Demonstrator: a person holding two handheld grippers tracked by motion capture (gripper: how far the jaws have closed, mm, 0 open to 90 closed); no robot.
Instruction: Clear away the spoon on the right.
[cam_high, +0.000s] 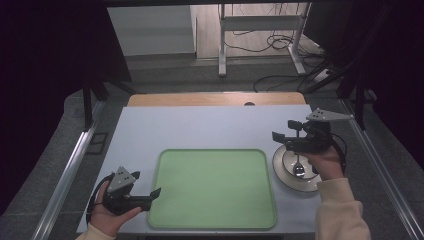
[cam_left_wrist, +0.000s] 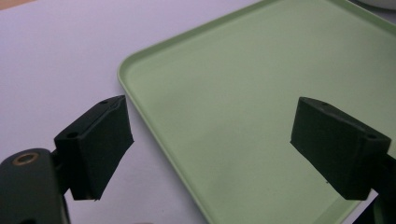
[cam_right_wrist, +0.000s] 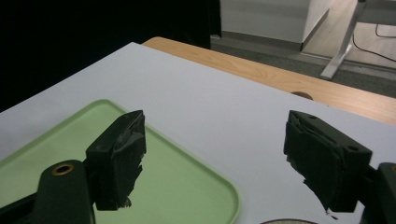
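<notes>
The bowl (cam_high: 296, 170), shallow and pale with a metal spoon (cam_high: 298, 166) lying in it, sits on the counter (cam_high: 200, 125) just beside the right edge of the green tray (cam_high: 215, 190). It looks to be the thing in hand, since the right gripper (cam_high: 286, 136) hangs over its far rim. That gripper has its jaws spread wide with nothing between them; in the right gripper view they frame bare counter and the tray's far right corner (cam_right_wrist: 219, 196), with a sliver of the bowl's rim (cam_right_wrist: 289, 221) at the bottom edge.

The tray lies flat in the middle of the counter and carries nothing. The left gripper (cam_high: 156, 193) rests low at the tray's near left corner, held level and pointing across it; in the left gripper view its jaws are also wide apart and empty, one over the counter and one over the tray's surface (cam_left_wrist: 243, 102).

Judging from this, the work is at or near its start: bowl and spoon are off the tray, neither gripper holds anything, and no grasp has been made. If the aim is to move the bowl or the spoon onto the tray, the lowering, the closing on it and the carry across all remain to be done
</notes>
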